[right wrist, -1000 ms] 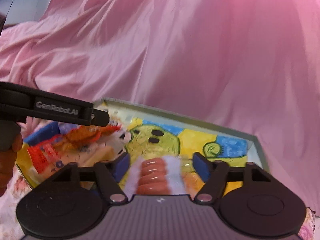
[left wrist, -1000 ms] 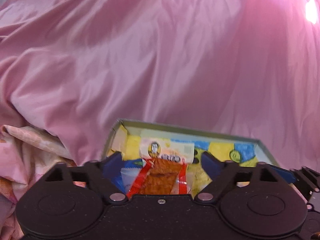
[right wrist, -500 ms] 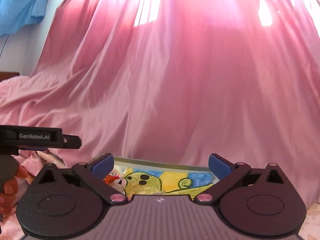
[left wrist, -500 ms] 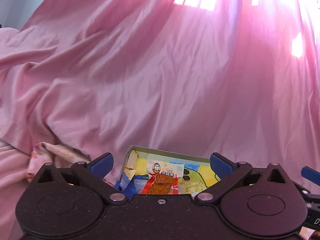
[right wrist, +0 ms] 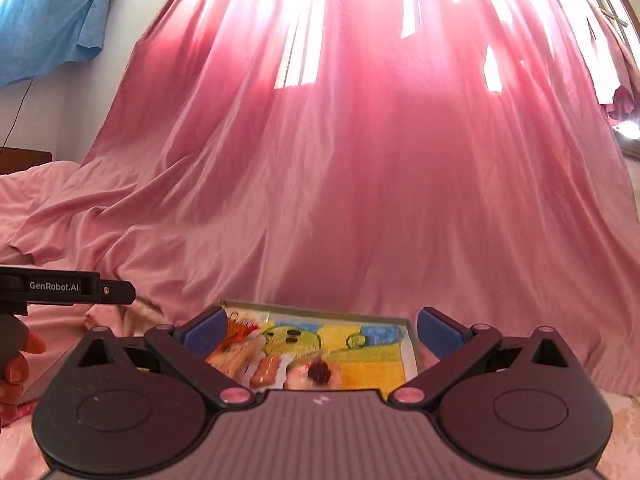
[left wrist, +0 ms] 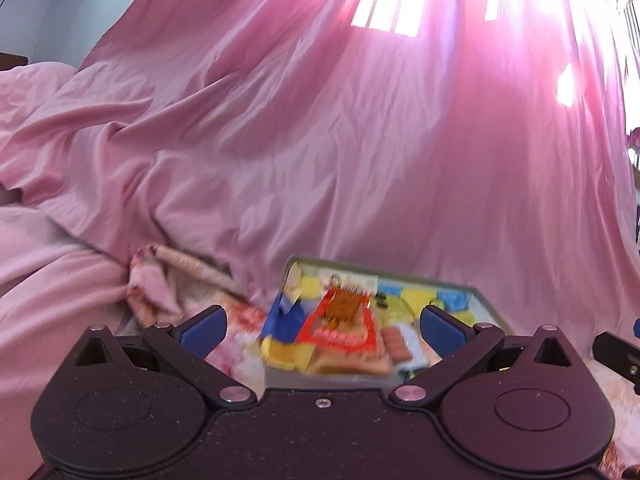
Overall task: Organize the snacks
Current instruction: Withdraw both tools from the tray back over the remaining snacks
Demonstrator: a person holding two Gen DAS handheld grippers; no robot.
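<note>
The snack tray [left wrist: 486,300] lies straight ahead and just below both my grippers, its long side running across my view — packets heaped at its left end, nearer my left hand. My left gripper [left wrist: 322,326] and right gripper [right wrist: 320,326] both stand spread wide, holding and touching nothing.

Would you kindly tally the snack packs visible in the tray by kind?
Red pack of brown strips: 1
Sausage pack: 1
Blue and yellow pack: 1
Pack with a dark round piece: 1
Total: 4, as far as blur allows.
</note>
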